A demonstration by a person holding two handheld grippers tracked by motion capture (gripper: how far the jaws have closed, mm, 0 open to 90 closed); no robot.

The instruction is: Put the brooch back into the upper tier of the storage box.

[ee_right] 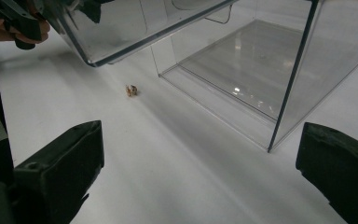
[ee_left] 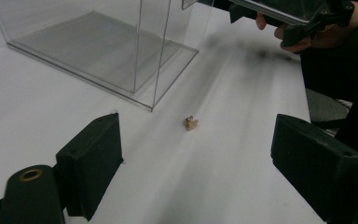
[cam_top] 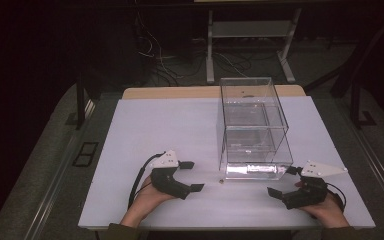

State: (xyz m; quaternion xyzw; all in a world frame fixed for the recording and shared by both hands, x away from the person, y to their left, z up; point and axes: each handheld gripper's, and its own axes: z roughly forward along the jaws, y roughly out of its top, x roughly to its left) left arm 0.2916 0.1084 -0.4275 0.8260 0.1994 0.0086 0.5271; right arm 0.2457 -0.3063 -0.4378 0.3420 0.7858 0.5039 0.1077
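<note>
My left hand [cam_top: 141, 201] and right hand [cam_top: 327, 212] come in at the near edge of the white table [cam_top: 170, 130], each holding a gripper low over the surface. Left gripper [cam_top: 192, 175]: jaws apart, fairly wide, nothing between them. In the left gripper view its two black pads stand on either side of bare white tabletop. Right gripper [cam_top: 284, 181]: jaws spread wide, one tip close to the front right corner of the box, the other out toward the middle of the table. No pad touches anything that I can see.

The small brown piece [cam_top: 221, 182] lies on the table between the two grippers, just in front of the box's front left corner and apart from it. In the left gripper view the piece [ee_left: 191, 122] sits ahead of the open jaws, roughly on their centre line. In the right gripper view it [ee_right: 131, 90] sits ahead and off toward the left jaw. It is a tiny lumpy thing; too small to tell a long axis or which way it points.

Past it stands the clear plastic box [cam_top: 252, 127], upright, with a shelf across its middle, its long side running away from me.

Beyond the table's far edge the room is dark: grey floor, loose cables [cam_top: 152, 50] and a metal stand [cam_top: 250, 42] with two legs.
</note>
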